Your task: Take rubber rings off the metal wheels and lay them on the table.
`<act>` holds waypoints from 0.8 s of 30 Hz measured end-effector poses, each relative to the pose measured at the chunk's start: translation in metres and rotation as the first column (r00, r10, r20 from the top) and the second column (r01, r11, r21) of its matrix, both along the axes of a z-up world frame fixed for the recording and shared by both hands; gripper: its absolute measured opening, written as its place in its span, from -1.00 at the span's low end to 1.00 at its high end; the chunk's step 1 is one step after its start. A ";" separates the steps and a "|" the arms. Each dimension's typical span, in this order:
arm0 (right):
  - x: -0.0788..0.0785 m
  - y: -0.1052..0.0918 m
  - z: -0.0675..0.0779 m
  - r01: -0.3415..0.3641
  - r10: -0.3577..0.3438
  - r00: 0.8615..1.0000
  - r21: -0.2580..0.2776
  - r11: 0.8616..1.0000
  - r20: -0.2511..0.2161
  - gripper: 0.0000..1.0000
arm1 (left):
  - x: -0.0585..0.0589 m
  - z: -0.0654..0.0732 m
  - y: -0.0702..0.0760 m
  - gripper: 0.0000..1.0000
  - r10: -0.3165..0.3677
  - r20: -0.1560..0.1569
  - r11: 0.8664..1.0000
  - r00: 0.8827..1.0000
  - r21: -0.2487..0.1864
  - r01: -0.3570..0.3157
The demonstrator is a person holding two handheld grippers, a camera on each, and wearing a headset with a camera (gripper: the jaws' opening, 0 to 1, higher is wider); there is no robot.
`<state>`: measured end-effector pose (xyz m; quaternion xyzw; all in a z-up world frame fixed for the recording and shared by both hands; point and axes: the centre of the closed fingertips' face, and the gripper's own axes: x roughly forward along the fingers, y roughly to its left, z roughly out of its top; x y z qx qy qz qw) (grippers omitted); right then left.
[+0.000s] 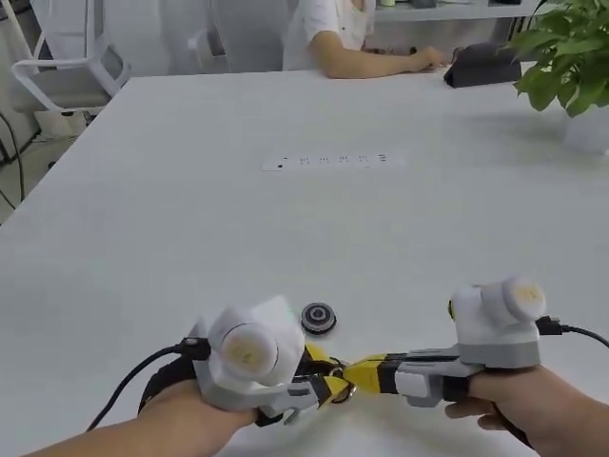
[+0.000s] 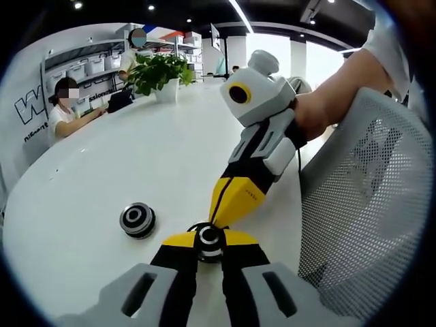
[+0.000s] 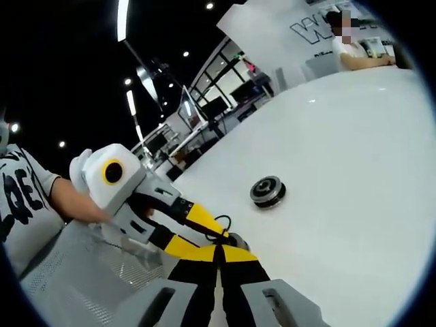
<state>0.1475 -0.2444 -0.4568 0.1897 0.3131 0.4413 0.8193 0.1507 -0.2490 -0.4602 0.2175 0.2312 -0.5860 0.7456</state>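
Observation:
Near the table's front edge, my left gripper (image 1: 326, 387) is shut on a small metal wheel (image 2: 210, 244), which sits between its yellow tips (image 2: 208, 236). My right gripper (image 1: 348, 373) comes in from the right, and its closed yellow tips (image 2: 220, 216) meet that wheel (image 3: 238, 242). They pinch the thin black rubber ring (image 3: 223, 220), which loops out from the wheel's edge. A second wheel (image 1: 318, 317) with a black ring around it lies flat on the table just beyond the grippers (image 2: 137, 219) (image 3: 268, 191).
On the white table (image 1: 285, 228), a white power strip (image 1: 333, 160) lies at mid-table. A potted plant (image 1: 566, 57) stands far right and a black case (image 1: 481, 67) lies beside a seated person (image 1: 333, 38). A grey mesh chair (image 2: 381, 204) is behind me.

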 end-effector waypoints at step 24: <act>0.001 -0.002 0.006 -0.012 0.012 1.000 0.006 1.000 0.018 -1.00 | -0.003 0.020 0.005 -0.65 -0.018 -0.040 0.999 0.999 -0.035 0.017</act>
